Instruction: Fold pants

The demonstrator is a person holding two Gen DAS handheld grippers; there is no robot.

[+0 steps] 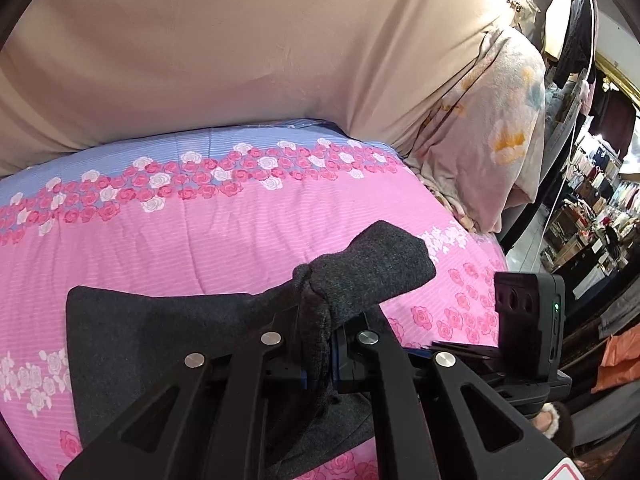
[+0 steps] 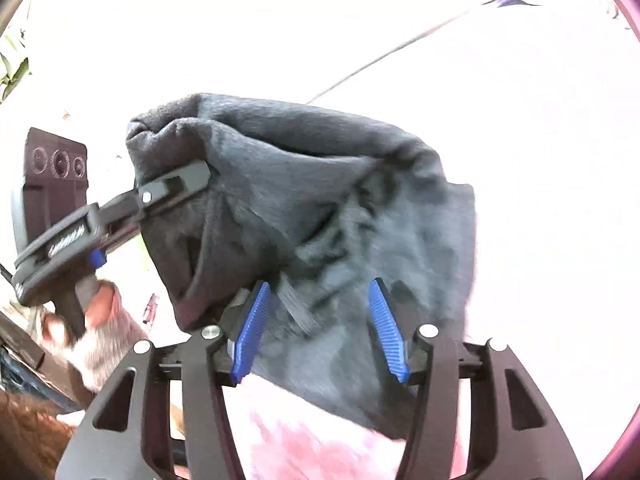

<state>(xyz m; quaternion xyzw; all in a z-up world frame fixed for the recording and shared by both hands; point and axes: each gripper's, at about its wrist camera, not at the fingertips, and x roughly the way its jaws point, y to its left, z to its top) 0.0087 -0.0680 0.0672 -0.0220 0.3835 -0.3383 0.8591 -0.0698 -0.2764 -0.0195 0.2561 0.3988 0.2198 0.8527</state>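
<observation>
The dark grey pants [image 1: 168,344] lie on the pink floral bedspread [image 1: 200,236], with one end lifted. My left gripper [image 1: 320,320] is shut on a bunched fold of the pants, which sticks up past the fingers. In the right wrist view the pants [image 2: 320,208] hang as a grey bundle in front of an overexposed white background. My right gripper [image 2: 320,320] is open, with its blue pads [image 2: 252,332] on either side of the cloth, not pinching it. The left gripper [image 2: 176,188] shows there at the left, clamped on the pants' upper edge.
A beige headboard [image 1: 240,52] rises behind the bed. A floral pillow [image 1: 496,132] leans at the right. The bed's right edge drops to a cluttered room [image 1: 592,208]. The right gripper's camera box [image 1: 528,312] sits close at the right.
</observation>
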